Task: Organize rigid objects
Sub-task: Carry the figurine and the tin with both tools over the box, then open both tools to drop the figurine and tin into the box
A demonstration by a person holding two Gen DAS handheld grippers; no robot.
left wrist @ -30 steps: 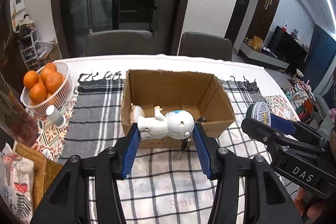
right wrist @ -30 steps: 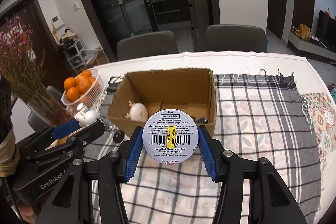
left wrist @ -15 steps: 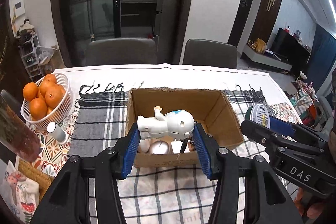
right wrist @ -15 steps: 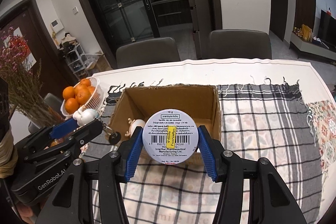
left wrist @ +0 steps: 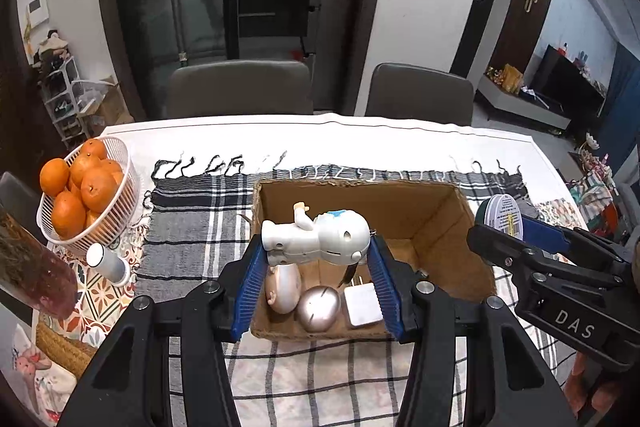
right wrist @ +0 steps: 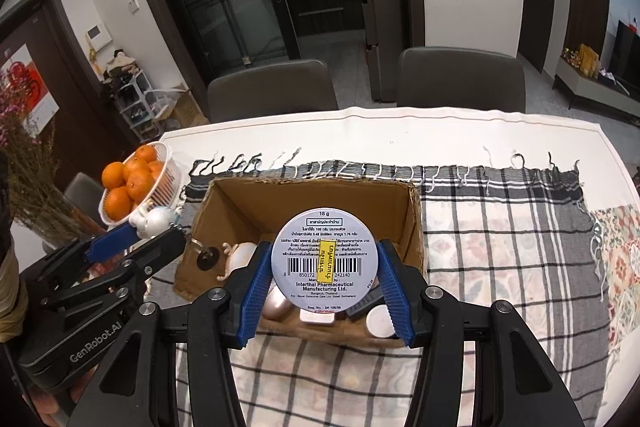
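Note:
An open cardboard box (left wrist: 448,227) (right wrist: 224,211) stands on a checked cloth. My left gripper (left wrist: 316,247) is shut on a white toy figure (left wrist: 320,239) with a keychain, held above the box's near left part; it also shows in the right wrist view (right wrist: 154,221). My right gripper (right wrist: 325,261) is shut on a round white tin (right wrist: 325,259) with a barcode label, held above the box's near right side; the tin also shows in the left wrist view (left wrist: 502,217). Inside the box lie a pale figure (left wrist: 282,287), a silver egg (left wrist: 318,313) and a white charger (left wrist: 364,307).
A white basket of oranges (left wrist: 80,195) (right wrist: 132,183) stands left of the cloth, with a small white bottle (left wrist: 108,263) in front of it. Dried flowers (right wrist: 28,179) stand at the far left. Two grey chairs (left wrist: 240,87) stand behind the table.
Both grippers have risen and come over the box with their loads, so the box's inside and the things in it now show.

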